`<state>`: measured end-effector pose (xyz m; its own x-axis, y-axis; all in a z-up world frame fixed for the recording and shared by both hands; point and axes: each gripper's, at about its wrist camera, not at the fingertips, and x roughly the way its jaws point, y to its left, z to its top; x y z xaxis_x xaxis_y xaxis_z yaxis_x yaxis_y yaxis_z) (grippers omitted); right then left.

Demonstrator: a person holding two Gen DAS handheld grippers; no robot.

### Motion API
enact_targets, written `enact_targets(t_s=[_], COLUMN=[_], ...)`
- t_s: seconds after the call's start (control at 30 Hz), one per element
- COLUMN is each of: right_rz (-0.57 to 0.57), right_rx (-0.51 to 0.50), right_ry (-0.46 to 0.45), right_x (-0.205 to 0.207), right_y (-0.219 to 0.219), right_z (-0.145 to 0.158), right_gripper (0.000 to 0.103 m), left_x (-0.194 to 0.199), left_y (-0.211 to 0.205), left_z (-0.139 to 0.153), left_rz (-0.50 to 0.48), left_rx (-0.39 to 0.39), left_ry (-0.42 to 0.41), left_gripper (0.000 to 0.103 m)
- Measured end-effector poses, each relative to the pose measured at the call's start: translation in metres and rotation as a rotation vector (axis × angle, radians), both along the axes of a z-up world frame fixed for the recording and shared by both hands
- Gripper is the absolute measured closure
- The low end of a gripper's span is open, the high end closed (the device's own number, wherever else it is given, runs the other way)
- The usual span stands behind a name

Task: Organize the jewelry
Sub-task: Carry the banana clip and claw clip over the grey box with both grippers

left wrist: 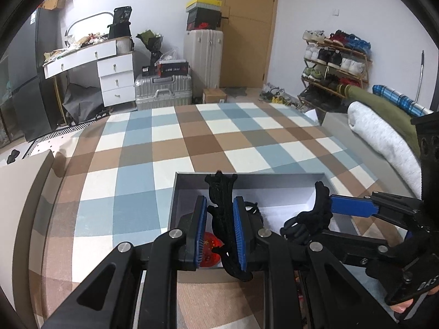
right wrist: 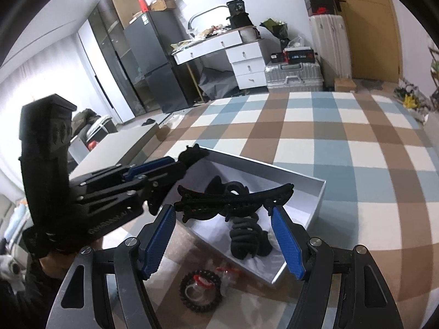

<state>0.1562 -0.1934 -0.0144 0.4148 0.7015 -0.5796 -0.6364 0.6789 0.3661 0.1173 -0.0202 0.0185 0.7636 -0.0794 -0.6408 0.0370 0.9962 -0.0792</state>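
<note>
A grey open box (left wrist: 248,176) (right wrist: 318,196) with a white lining sits on the checked cloth. My left gripper (left wrist: 219,233) is shut on a black hair clip (left wrist: 222,208) and holds it above the box's near left part; it shows in the right wrist view (right wrist: 233,200) as a long toothed clip held level. My right gripper (right wrist: 223,244) is open and empty, above the box's near side; it appears at the right of the left wrist view (left wrist: 323,208). A black coiled hair tie (right wrist: 247,235) (left wrist: 304,224) lies in the box. A black bead bracelet (right wrist: 200,290) lies on the cloth in front of the box.
A red round item (left wrist: 210,246) lies under my left gripper. A small clear bag with red trim (right wrist: 225,274) lies by the bracelet. A rolled white and green blanket (left wrist: 384,131) lies at the right. A grey board (right wrist: 123,148) lies beyond the cloth's left edge.
</note>
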Motion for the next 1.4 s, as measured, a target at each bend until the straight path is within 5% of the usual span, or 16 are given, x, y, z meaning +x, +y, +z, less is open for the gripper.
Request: enact_targets(t_s=[1.4], right_rz=[0.015], right_rx=[-0.051], right_ry=[0.008], right_x=[0.003], right_y=[0.002], right_z=[-0.009], right_gripper=[0.031], left_x=[-0.018], left_y=[-0.012], left_z=[-0.007], left_rz=[-0.024], left_rx=[0.107], left_ry=[0.127], left_gripper=[0.089])
